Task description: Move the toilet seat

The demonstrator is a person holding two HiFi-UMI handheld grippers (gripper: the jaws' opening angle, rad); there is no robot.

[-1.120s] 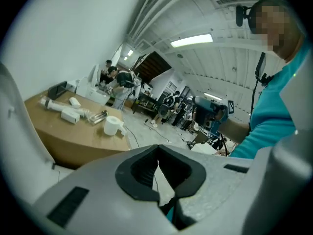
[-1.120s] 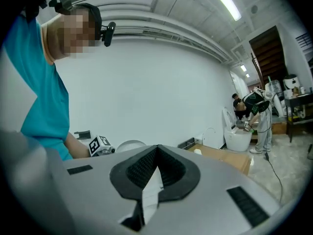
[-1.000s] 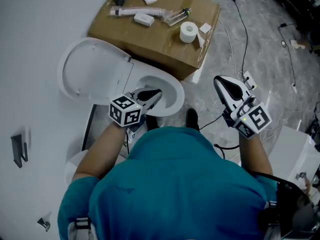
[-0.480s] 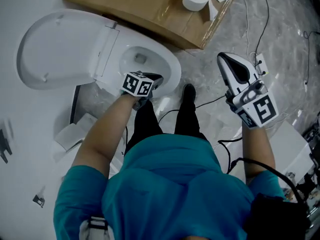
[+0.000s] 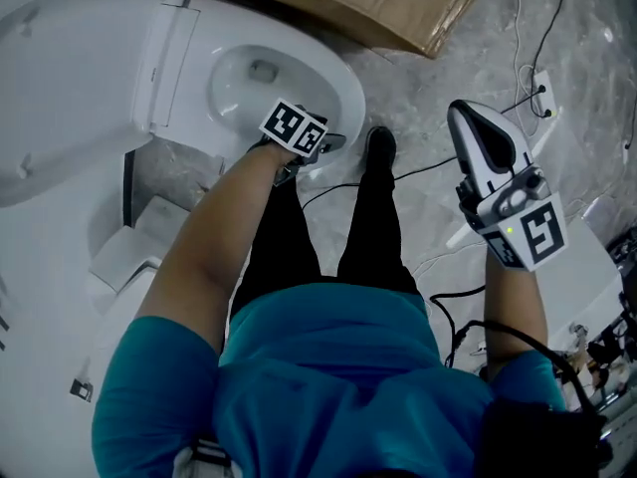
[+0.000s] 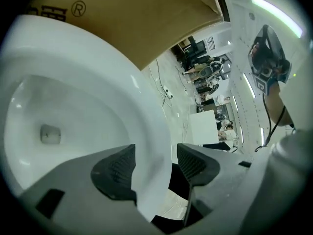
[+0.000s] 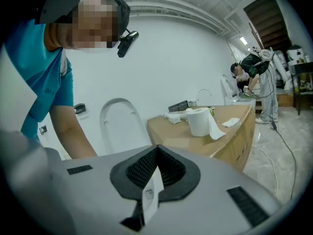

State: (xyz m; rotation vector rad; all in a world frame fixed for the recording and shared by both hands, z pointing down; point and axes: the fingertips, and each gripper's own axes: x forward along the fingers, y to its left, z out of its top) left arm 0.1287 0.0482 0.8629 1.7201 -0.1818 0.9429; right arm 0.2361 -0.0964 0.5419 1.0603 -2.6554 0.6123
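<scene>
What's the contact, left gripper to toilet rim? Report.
Cannot tell. Left gripper view: left gripper, jaws just opened, straddles the toilet rim; one pad clear, other overlaps it.

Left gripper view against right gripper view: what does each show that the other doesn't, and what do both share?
Left gripper view only: the left gripper, jaws just opened, apart around the toilet's front rim, and the bowl's inside. Right gripper view only: the right gripper with jaws together, the raised toilet lid, and a toilet paper roll. Both: the cardboard box.
</scene>
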